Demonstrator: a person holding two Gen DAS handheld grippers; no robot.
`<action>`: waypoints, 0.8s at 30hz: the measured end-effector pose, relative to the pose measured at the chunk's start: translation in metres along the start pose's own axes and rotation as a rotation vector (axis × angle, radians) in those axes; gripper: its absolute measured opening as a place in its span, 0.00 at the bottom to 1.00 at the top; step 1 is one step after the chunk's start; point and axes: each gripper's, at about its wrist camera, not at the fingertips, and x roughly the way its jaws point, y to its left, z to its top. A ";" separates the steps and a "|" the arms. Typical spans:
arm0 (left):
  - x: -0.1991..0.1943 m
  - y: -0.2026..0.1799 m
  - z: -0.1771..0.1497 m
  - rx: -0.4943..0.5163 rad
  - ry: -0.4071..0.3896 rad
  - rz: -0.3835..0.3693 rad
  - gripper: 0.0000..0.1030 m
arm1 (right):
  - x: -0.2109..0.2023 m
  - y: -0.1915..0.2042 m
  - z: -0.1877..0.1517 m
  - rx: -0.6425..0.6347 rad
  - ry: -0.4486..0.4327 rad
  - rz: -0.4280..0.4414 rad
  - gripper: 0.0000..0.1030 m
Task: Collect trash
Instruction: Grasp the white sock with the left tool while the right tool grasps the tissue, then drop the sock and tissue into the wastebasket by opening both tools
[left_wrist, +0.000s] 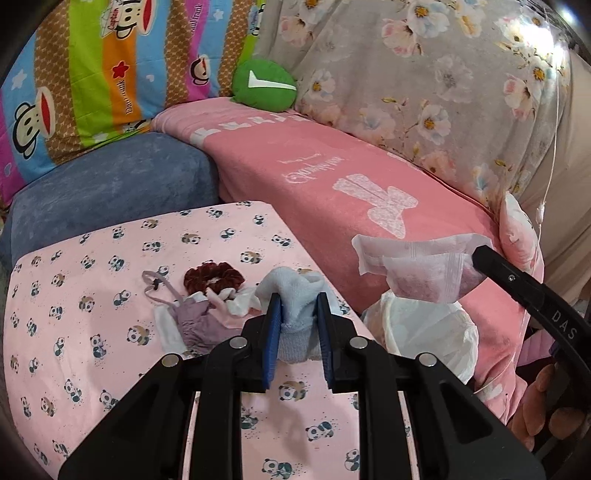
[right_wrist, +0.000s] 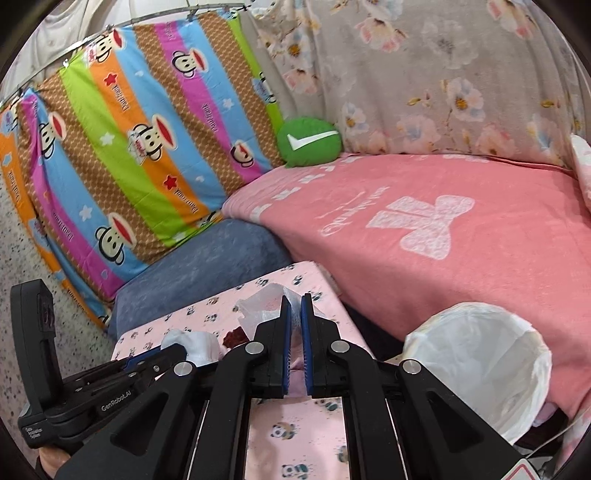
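The pink bed fills the upper right of my left view; the panda-print table spreads lower left; the white-lined bin sits lower right; my left gripper is clenched on a pale blue sock at centre; my right gripper pinches a crumpled wrapper, held just above the bin.

My left camera looks down its hand-held gripper, close over the panda worktop, facing the far bed. My right camera sits higher and farther right. Both share worktop, bed, green cushion and bin.
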 end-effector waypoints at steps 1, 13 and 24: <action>0.001 -0.007 0.001 0.011 0.000 -0.008 0.18 | -0.003 -0.004 0.001 0.004 -0.006 -0.007 0.07; 0.019 -0.088 0.008 0.132 0.011 -0.090 0.18 | -0.046 -0.076 0.011 0.068 -0.073 -0.095 0.07; 0.036 -0.149 0.008 0.225 0.033 -0.151 0.18 | -0.070 -0.130 0.008 0.127 -0.099 -0.169 0.07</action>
